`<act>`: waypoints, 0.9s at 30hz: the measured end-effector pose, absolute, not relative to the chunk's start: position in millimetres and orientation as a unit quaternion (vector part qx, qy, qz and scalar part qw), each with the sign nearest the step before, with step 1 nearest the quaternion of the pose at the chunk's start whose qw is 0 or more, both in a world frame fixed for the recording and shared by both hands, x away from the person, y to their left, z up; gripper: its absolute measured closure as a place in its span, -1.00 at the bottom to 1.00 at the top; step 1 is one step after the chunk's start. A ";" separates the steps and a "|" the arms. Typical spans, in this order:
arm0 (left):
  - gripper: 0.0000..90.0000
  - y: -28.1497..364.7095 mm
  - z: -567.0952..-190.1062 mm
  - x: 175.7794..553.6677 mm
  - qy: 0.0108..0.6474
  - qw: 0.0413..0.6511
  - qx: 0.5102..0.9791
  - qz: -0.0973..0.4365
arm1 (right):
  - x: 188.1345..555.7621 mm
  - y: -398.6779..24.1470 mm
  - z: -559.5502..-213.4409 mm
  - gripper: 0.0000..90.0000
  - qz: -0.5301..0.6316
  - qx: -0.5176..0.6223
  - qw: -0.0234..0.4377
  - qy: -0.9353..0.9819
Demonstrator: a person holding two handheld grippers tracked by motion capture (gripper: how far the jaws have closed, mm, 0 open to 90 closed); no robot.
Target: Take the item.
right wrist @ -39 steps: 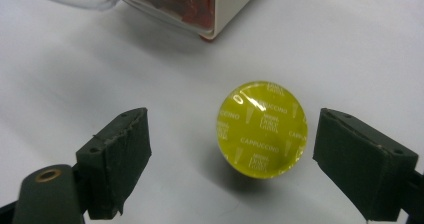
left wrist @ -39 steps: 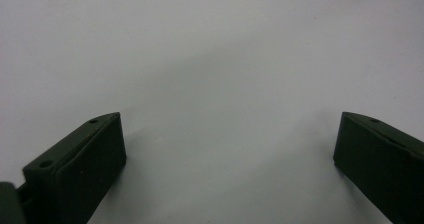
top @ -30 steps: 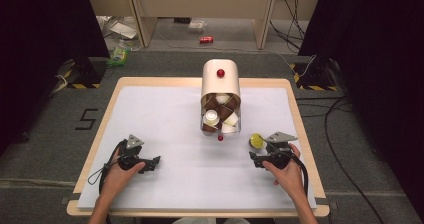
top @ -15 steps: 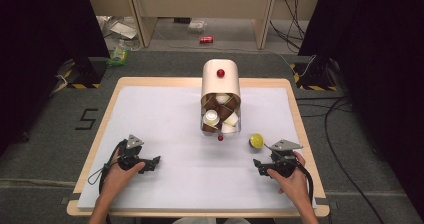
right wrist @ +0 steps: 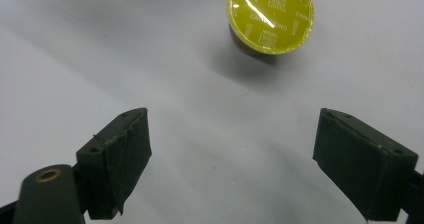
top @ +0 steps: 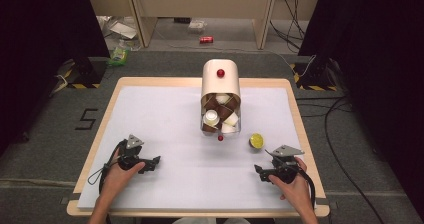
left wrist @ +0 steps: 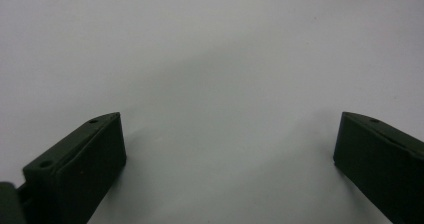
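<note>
Capsule: yellow-lidded capsule (top: 256, 140) lies on the white desk (top: 165, 114), lid up, near the right edge; in the right gripper view (right wrist: 270, 18) it sits ahead of the jaws, apart from both.
Right tool: right tool (top: 265, 173) rests low over the desk, just short of the capsule, jaws wide with nothing between them (right wrist: 232, 149); its grey plate lies between hand and capsule.
Path to capsule: bare desk between the jaws and the capsule; no obstruction.
Dispenser: cream dispenser (top: 220, 81) with a red knob on top stands at desk centre, well left of the capsule; its clear front shows brown and white capsules stacked inside.
Red ball: small red ball (top: 220, 138) lies just in front of the dispenser, left of the capsule, not touching it.
Left tool: left tool (top: 150, 163) at the near left of the desk, well apart from everything; jaws wide over bare surface (left wrist: 227, 149).
Floor: red can (top: 206, 39) and litter beyond the desk.
</note>
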State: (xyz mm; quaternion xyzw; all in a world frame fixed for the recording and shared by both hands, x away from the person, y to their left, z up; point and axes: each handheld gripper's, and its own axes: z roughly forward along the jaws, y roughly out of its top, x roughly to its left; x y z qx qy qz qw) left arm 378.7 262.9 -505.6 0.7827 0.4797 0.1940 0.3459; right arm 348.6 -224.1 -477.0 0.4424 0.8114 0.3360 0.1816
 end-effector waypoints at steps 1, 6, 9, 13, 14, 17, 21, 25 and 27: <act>-1.00 262.9 -505.6 378.7 0.480 0.346 0.783 0.194 | 348.2 -224.8 -477.5 -0.65 0.335 0.440 0.183 0.812; -1.00 262.9 -505.6 378.7 0.480 0.346 0.783 0.194 | 343.8 -228.0 -479.9 -0.65 0.329 0.441 0.183 0.814; -1.00 262.9 -505.6 378.7 0.480 0.346 0.783 0.194 | 341.9 -229.8 -481.8 -0.65 0.327 0.441 0.183 0.816; -1.00 262.9 -505.6 378.7 0.480 0.346 0.783 0.194 | 340.0 -231.8 -484.1 -0.65 0.323 0.443 0.179 0.817; -1.00 262.9 -505.6 378.7 0.480 0.346 0.783 0.194 | 339.9 -232.3 -484.5 -0.65 0.323 0.442 0.179 0.817; -1.00 262.9 -505.6 378.7 0.480 0.346 0.783 0.194 | 338.8 -232.6 -485.1 -0.65 0.322 0.445 0.177 0.817; -1.00 262.9 -505.6 378.7 0.480 0.346 0.783 0.194 | 338.2 -233.3 -485.7 -0.65 0.321 0.443 0.177 0.818; -1.00 262.8 -505.6 378.7 0.480 0.346 0.783 0.194 | 336.3 -233.0 -488.0 -0.65 0.318 0.442 0.173 0.821; -1.00 262.9 -505.6 378.7 0.480 0.346 0.783 0.194 | 334.8 -233.3 -489.5 -0.65 0.317 0.441 0.174 0.821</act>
